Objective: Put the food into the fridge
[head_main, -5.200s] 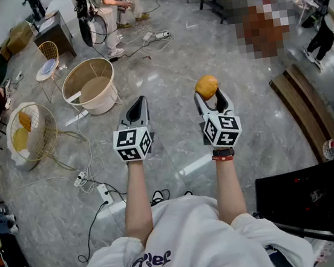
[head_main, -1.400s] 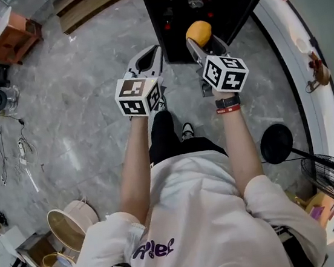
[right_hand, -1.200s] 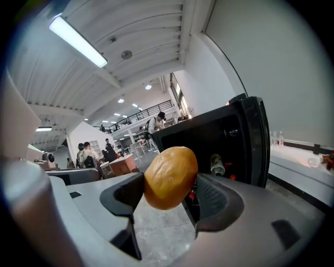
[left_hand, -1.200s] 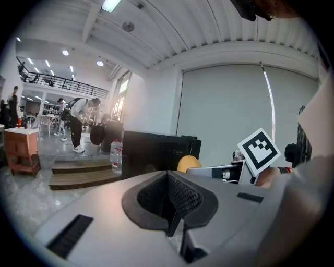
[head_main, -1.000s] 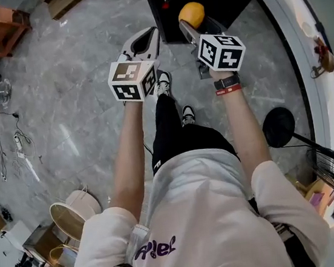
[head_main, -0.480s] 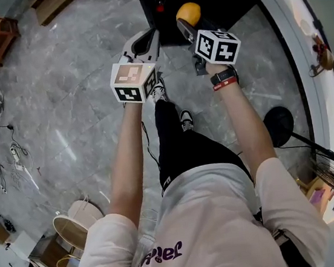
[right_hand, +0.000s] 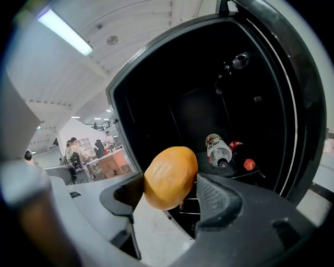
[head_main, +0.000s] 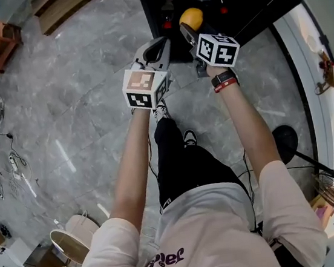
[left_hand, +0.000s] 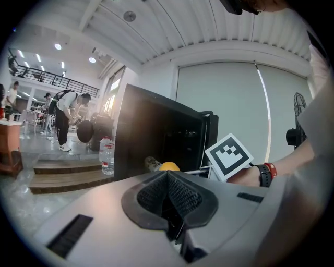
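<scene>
Held the round orange food [right_hand: 170,178] clamped between the jaws of the right tool [head_main: 190,28], just at the mouth of the open black fridge [right_hand: 156,99], facing its dark interior. Gripped it by its two sides only, with much of its bulk bulging above the jaws. Carried nothing in the left tool [left_hand: 168,201], jaws pressed together, poised just beside the right one above the grey stone floor [head_main: 60,113]. Showed, deeper inside, a clear bottle [right_hand: 218,149] lying on its side on a shelf [right_hand: 258,173], with a red-capped bottle [right_hand: 241,158] lying close beside it. Judged the food not yet stored: short of that shelf and, by the head view, near the fridge's front edge. Saw three likely ways for the job to go wrong from here. Could lose the food from the jaws, since a round, smooth-looking shape pinched at the sides may squirt free on any jolt and drop to the floor. Could clip the fridge's frame on the way in, given the narrow approach and the second tool so near. Could also set the lying bottles rolling with a careless nudge, or release the food too near the shelf's front and let it roll back out.
</scene>
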A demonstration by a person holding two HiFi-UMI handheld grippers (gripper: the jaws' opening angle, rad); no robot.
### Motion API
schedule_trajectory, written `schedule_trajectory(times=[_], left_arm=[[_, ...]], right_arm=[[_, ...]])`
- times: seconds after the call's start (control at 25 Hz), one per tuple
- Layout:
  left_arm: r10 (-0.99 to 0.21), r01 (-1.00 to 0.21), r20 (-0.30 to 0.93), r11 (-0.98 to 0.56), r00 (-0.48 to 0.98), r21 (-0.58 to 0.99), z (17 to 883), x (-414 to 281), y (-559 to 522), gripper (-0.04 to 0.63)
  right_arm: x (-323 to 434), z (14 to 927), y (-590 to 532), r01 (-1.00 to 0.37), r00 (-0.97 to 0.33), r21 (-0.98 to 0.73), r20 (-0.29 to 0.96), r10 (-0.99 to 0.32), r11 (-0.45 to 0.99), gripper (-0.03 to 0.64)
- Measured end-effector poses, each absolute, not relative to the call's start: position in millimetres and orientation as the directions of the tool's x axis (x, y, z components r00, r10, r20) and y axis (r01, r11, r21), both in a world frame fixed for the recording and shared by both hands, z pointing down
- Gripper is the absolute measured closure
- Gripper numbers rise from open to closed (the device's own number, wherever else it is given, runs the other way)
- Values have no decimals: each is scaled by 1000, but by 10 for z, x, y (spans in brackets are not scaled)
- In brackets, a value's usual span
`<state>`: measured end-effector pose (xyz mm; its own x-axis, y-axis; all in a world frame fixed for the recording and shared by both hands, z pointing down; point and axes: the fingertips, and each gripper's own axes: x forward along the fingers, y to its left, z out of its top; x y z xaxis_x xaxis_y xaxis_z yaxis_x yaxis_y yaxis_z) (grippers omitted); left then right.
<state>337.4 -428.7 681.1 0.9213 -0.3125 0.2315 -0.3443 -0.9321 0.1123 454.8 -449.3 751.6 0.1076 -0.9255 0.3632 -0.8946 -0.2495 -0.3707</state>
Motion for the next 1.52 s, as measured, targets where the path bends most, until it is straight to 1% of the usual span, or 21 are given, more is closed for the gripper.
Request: schedule_trajectory(times=[0.28, 0.64, 0.8, 0.92, 1.16, 1.52], left_arm=[[-303, -336, 221, -933, 927, 130, 6989, 3535, -4569, 578], [-261, -295, 216, -945, 941, 143, 7144, 3724, -4749, 578], [-243, -279, 236, -950, 941, 137, 7247, 3787, -4797, 578], [-234, -274, 247, -950, 941, 146, 7353, 3785, -4850, 578], [-225, -270, 226, -944, 948, 191, 7368, 3787, -4953, 578], [-206, -256, 240, -945, 949, 201, 7462, 3824, -4960, 578]], right_arm=[[4774, 7803, -4890, -903, 123, -339, 384, -915, -264, 290], [4969, 8007, -5225, -908, 140, -314, 395, -908, -277, 290], [5059, 8074, -5405, -907, 149, -310, 392, -908, -283, 290], [5091, 8138, -5534, -907, 151, -309, 394, -906, -286, 290], [5192, 8223, -5732, -886, 183, -324, 415, -891, -333, 290], [5345, 8317, -5986, -877, 205, -319, 428, -880, -359, 290]])
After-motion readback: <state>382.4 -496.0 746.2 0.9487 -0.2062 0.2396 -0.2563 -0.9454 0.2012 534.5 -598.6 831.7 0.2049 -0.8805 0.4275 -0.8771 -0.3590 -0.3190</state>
